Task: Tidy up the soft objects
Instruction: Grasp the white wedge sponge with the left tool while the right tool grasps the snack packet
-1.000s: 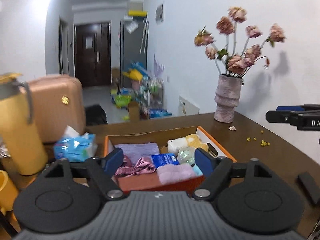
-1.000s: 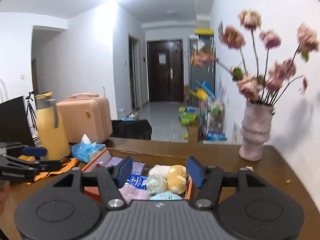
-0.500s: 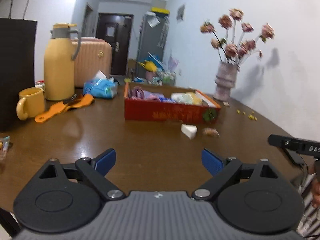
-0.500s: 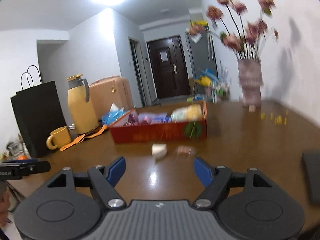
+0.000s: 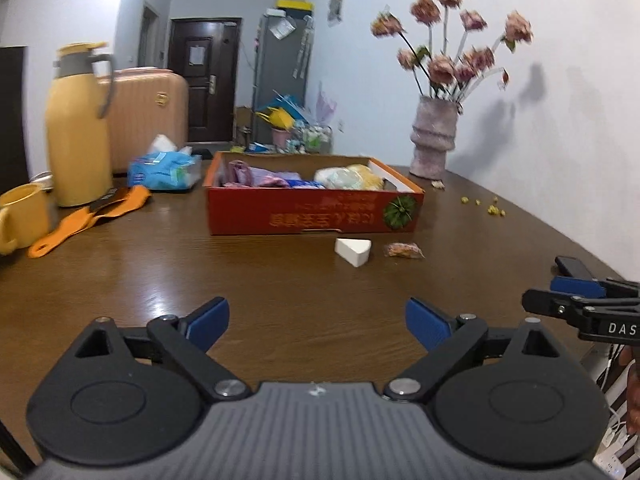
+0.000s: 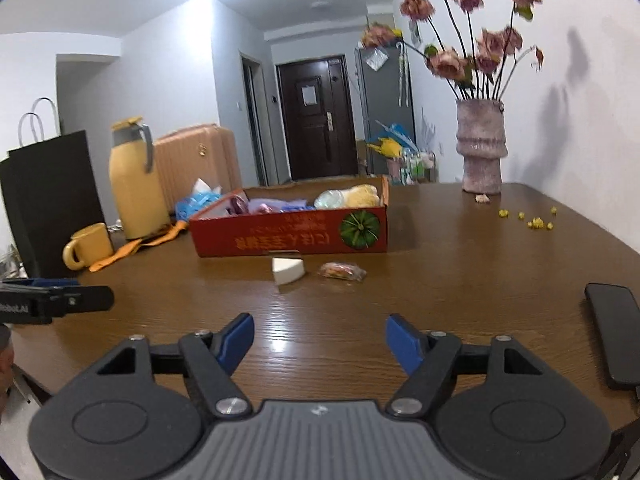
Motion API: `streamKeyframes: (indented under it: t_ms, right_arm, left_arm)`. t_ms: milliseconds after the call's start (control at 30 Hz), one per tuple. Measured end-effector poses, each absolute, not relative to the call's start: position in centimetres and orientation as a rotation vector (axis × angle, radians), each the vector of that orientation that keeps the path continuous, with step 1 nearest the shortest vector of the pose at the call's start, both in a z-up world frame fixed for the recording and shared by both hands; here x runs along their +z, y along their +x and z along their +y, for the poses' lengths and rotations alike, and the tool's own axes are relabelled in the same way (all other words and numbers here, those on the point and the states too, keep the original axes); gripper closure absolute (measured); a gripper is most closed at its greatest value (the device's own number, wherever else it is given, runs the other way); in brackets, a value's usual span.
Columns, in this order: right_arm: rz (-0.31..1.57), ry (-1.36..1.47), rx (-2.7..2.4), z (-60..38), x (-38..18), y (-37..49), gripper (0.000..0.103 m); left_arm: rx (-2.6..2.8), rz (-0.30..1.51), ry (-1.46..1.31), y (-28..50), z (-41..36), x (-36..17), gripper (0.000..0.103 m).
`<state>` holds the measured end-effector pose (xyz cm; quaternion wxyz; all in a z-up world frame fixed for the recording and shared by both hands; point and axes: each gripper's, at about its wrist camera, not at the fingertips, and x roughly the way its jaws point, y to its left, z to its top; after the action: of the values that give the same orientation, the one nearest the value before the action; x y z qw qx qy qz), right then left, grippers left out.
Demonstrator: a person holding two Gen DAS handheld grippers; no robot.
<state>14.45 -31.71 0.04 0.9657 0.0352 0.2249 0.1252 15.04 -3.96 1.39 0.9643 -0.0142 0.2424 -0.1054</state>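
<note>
**Both tongs held empty over the surface, short of the box**

In the left wrist view, the left tongs [image 5: 316, 318] are seen at the bottom of the frame, spread wide and opening, with nothing between the blue pads. In the right wrist view, the right tongs [image 6: 319, 338] are seen at the bottom centre, partly open and closing, also empty. A red box [image 5: 312, 210] is set at mid-frame on the brown surface [image 5: 200, 272], filled with soft objects [image 5: 344, 178] in purple, white and yellow. A white wedge sponge [image 5: 354, 251] and a small wrapped snack [image 5: 404, 250] are seen just in front of the box, apart from it. A yellow flask [image 5: 78, 128] is placed at the left, a vase [image 5: 434, 142] at the upper right.
</note>
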Motion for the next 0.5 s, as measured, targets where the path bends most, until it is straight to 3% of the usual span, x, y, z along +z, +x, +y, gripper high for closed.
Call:
streamKeyframes:
  t_ms: [300, 500]
  right_arm:
    - [0.540, -0.032, 0.251, -31.3, -0.3, 23.3, 0.036]
    - [0.609, -0.123, 0.281, -30.3, -1.9, 30.8, 0.046]
  left_arm:
    - [-0.261, 0.556, 0.004, 25.4, -9.2, -0.8, 0.009]
    - [-0.303, 0.615, 0.044, 32.1, -11.8, -3.1, 0.029]
